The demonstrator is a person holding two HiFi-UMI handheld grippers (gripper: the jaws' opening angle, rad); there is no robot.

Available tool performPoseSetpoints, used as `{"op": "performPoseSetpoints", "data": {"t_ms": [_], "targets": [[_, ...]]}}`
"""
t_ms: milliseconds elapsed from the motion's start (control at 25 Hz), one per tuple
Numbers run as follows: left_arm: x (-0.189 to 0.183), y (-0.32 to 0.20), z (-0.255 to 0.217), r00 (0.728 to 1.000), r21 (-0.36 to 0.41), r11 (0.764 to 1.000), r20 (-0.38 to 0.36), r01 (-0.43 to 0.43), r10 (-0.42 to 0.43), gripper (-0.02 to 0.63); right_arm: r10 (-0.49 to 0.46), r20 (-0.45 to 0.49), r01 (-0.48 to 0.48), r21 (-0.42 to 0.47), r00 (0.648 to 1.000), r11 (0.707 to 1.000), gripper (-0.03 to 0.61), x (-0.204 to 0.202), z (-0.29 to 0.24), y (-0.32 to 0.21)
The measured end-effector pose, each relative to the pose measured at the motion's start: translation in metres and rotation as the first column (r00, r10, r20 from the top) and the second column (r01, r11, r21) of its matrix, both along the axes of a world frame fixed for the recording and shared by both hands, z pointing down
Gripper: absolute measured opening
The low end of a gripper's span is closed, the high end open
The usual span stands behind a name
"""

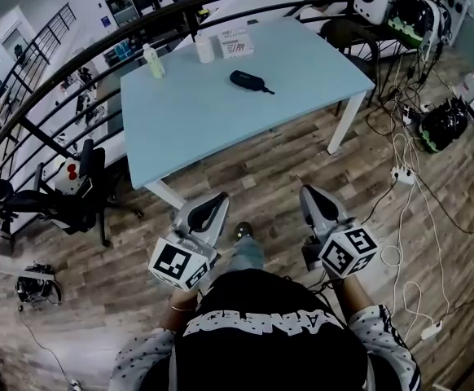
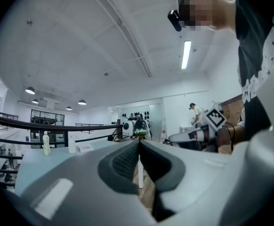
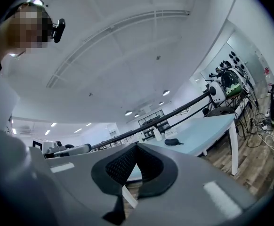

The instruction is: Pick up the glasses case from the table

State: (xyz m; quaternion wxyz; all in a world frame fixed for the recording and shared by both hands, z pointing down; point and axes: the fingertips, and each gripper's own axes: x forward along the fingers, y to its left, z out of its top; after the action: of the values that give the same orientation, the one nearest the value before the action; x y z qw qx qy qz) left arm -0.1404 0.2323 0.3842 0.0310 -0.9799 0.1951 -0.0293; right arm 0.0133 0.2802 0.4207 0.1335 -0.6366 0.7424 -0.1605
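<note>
The black glasses case lies on the far half of the light blue table, well ahead of both grippers. In the right gripper view the glasses case is a small dark shape on the table top. My left gripper and right gripper are held side by side over the wooden floor, short of the table's near edge, pointing level toward it. Both are shut with nothing between the pads, as seen in the left gripper and right gripper views.
At the table's back edge stand a white box, a white bottle and a pale green bottle. A dark railing curves behind. An office chair is at the left. Cables and a black bag lie on the right.
</note>
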Motion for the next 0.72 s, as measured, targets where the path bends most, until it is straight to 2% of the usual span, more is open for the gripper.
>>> {"op": "performPoseSetpoints", "data": {"t_ms": [400, 720], "targets": [[0.020, -0.048, 0.018, 0.999, -0.054, 0.998, -0.036, -0.030, 0.028, 0.000, 0.040, -0.021, -0.041, -0.031, 0.999, 0.999, 0.005, 0.019, 0.009, -0.035], [0.058, -0.093, 0.029, 0.994, -0.090, 0.990, -0.044, -0.105, 0.101, 0.000, 0.125, -0.020, -0.127, -0.069, 0.992, 0.990, 0.005, 0.053, 0.017, -0.063]]}}
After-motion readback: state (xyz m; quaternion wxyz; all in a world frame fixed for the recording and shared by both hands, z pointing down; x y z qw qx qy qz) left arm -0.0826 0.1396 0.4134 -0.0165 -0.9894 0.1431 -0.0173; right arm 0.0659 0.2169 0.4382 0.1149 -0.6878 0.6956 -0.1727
